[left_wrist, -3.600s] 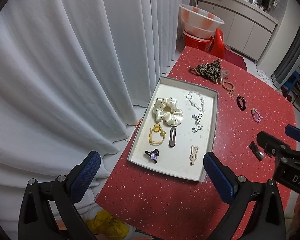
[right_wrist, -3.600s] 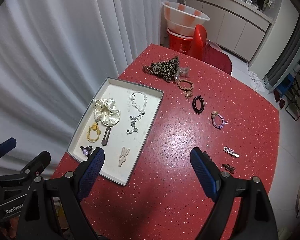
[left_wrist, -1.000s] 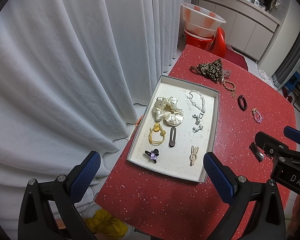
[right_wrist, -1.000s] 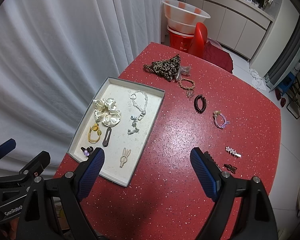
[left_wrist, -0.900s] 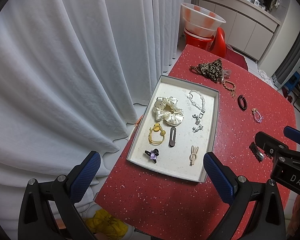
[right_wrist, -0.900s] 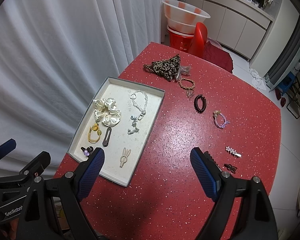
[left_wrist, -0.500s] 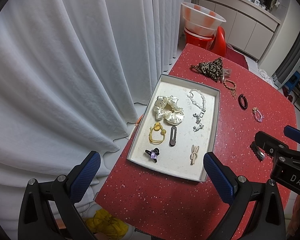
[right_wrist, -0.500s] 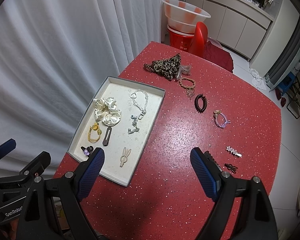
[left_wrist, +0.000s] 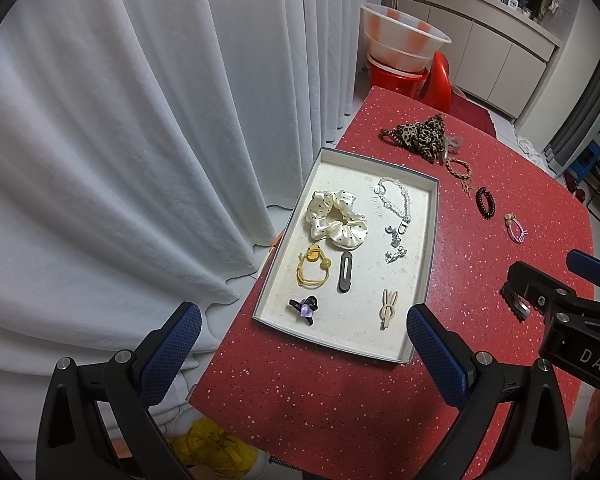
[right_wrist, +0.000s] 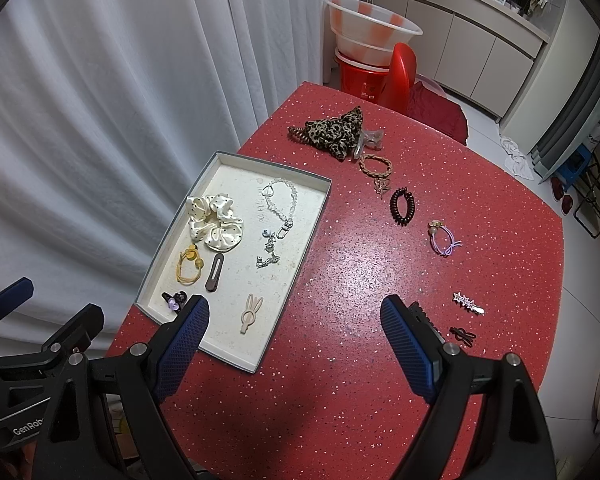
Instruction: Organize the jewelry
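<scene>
A shallow grey tray lies on the red table. It holds a cream dotted scrunchie, a bead chain, a yellow hair tie, a dark clip, a purple heart clip and a beige rabbit clip. Loose on the table are a leopard scrunchie, a braided bracelet, a dark coil tie, a purple tie, a star clip and a black clip. My left gripper and right gripper are open, empty, above the near edge.
White curtains hang along the table's left side. A red chair and stacked basins stand beyond the far edge. Something yellow lies on the floor below the near corner.
Both views have shifted very slightly. Nothing on the table or in the tray has moved, and both grippers stay open.
</scene>
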`<act>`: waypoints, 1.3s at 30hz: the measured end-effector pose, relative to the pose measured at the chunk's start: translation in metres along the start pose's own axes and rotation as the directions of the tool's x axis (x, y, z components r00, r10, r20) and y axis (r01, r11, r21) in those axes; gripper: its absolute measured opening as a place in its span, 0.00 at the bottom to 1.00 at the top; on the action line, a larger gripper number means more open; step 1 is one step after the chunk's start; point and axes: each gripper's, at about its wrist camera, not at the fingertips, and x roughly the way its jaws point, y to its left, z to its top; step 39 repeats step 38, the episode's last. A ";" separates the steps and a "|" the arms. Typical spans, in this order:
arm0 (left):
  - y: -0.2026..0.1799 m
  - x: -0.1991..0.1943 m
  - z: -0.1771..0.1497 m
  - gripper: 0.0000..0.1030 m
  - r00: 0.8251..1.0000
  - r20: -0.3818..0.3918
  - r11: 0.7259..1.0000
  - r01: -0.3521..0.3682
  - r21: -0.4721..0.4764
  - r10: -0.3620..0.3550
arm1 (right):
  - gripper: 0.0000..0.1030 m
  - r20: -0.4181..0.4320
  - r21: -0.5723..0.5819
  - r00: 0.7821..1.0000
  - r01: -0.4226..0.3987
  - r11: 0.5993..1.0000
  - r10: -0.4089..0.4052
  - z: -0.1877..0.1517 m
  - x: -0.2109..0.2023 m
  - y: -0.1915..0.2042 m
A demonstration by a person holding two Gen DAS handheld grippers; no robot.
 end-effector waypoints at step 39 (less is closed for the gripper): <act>0.003 0.003 -0.003 1.00 1.000 -0.004 1.000 -0.011 0.008 0.011 | 0.87 -0.010 -0.013 1.000 -0.013 1.000 0.013 -0.007 0.005 0.005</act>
